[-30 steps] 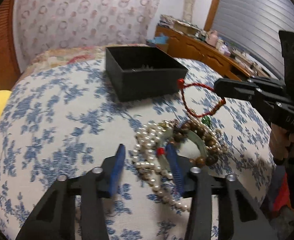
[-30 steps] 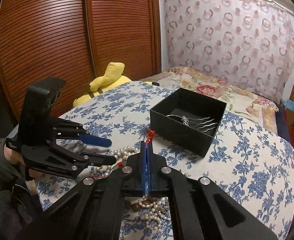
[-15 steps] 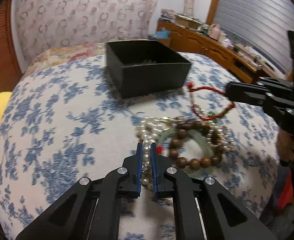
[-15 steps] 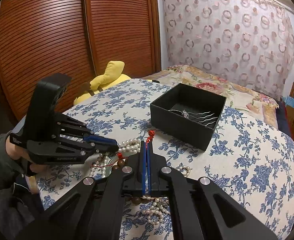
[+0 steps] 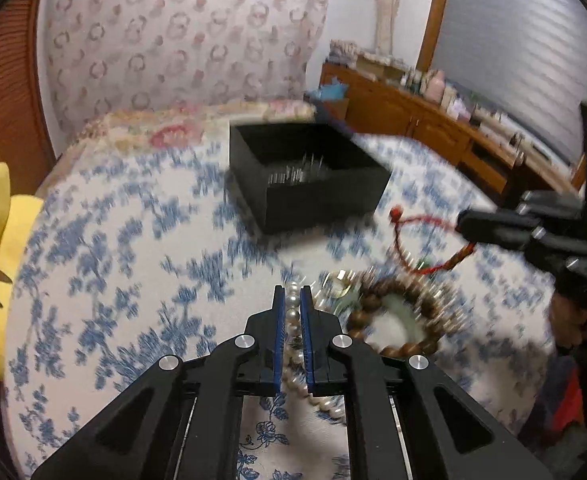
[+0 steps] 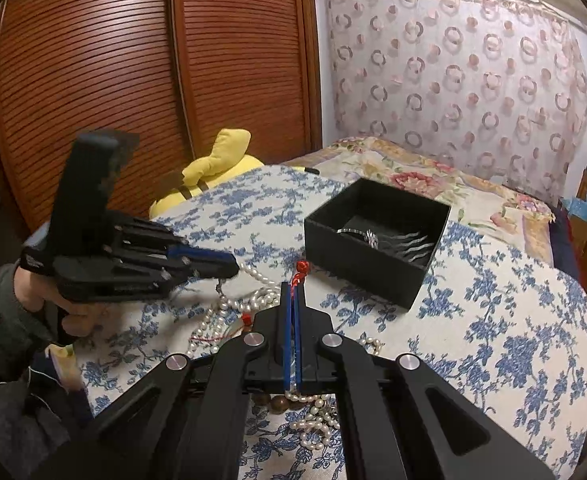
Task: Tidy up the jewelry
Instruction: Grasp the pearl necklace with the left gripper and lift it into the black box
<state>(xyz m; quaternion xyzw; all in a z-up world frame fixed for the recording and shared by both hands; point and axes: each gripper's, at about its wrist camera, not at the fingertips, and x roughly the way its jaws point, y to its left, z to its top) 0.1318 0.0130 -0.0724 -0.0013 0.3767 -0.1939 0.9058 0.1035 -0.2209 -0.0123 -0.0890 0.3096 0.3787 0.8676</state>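
Note:
My left gripper (image 5: 292,295) is shut on the white pearl necklace (image 5: 292,320), which trails from the jewelry pile on the blue-flowered cloth. It shows at the left of the right wrist view (image 6: 229,266), with pearls (image 6: 253,276) hanging from its tip. My right gripper (image 6: 293,292) is shut on the red string bracelet (image 6: 300,270) and holds it above the pile. That bracelet (image 5: 417,240) hangs from the right gripper (image 5: 463,222) in the left wrist view. A brown wooden bead bracelet (image 5: 401,312) and a pale green bangle (image 5: 397,320) lie in the pile.
An open black box (image 6: 377,264) with silver hairpins (image 6: 405,242) inside stands on the cloth beyond the pile; it also shows in the left wrist view (image 5: 325,196). A yellow plush toy (image 6: 213,172) lies at the table's far left edge. A wooden dresser (image 5: 433,128) stands behind.
My left gripper has closed on the pearl necklace and lifted it, moving toward the box. My right gripper keeps holding the red string bracelet, nearly still.

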